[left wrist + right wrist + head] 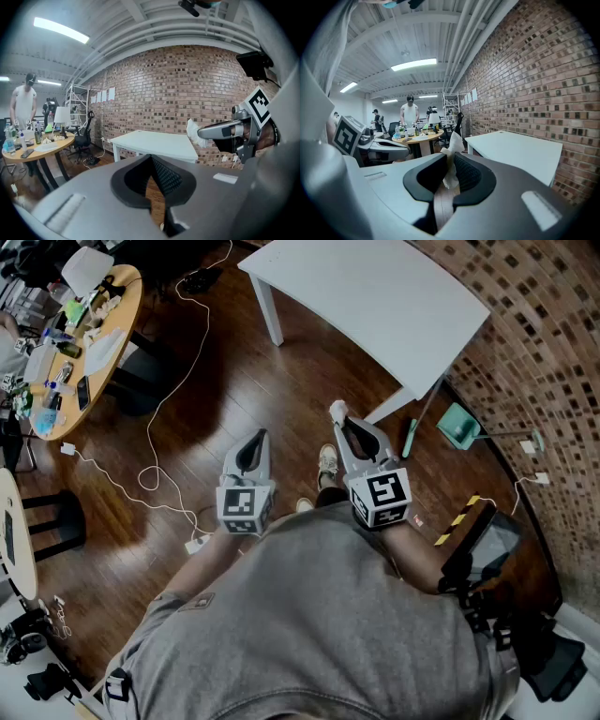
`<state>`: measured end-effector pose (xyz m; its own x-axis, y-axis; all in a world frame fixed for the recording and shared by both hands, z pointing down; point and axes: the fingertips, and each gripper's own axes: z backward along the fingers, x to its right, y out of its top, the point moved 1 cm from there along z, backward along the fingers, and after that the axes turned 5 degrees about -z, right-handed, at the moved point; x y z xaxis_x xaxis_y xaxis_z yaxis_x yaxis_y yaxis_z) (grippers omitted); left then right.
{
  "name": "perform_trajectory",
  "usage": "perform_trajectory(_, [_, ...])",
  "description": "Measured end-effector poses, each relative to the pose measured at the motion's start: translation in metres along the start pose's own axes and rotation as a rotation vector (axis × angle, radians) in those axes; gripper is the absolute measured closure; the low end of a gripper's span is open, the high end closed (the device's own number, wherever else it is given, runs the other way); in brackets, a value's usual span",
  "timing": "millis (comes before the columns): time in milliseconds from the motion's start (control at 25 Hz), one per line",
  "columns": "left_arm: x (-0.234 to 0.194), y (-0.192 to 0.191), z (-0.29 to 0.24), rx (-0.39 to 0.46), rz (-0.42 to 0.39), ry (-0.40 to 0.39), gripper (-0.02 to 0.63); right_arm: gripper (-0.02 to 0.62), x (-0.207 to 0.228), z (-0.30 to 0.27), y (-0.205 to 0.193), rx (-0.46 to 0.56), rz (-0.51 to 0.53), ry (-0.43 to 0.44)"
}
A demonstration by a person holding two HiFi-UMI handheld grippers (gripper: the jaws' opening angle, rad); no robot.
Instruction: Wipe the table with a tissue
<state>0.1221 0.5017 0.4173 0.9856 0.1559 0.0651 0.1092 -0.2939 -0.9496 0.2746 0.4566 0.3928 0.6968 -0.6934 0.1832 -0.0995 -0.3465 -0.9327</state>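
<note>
A white rectangular table (375, 306) stands ahead of me on the wooden floor, beside the brick wall; it also shows in the left gripper view (154, 143) and in the right gripper view (520, 152). My right gripper (342, 418) is shut on a crumpled white tissue (451, 164), which sticks out past its tips (193, 131). It is held in the air short of the table's near corner. My left gripper (251, 451) hangs beside it to the left, shut (151, 159) with nothing in it, over bare floor.
A round wooden table (103, 329) cluttered with bottles stands at the left, with people by it (409, 115). White cables (150, 474) trail across the floor. A teal dustpan (457, 426) lies by the brick wall (553, 381) at the right.
</note>
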Motion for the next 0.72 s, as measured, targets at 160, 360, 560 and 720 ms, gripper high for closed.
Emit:
perform_trajectory(160, [-0.008,0.019,-0.041,0.001,-0.004,0.005,0.604,0.529,0.029,-0.029,0.021,0.016,-0.005,0.013])
perform_trajectory(360, [-0.018,0.045,-0.091,0.013,-0.004,0.035,0.604,0.529,0.068,-0.064,0.043,0.022,0.012,0.046])
perform_trajectory(560, [-0.034,0.058,-0.130,0.006,0.002,0.067,0.604,0.529,0.095,-0.099,0.062,0.021,0.020,0.082])
perform_trajectory(720, [-0.044,0.068,-0.155,0.009,0.014,0.097,0.604,0.529,0.112,-0.125,0.071,0.011,0.018,0.106])
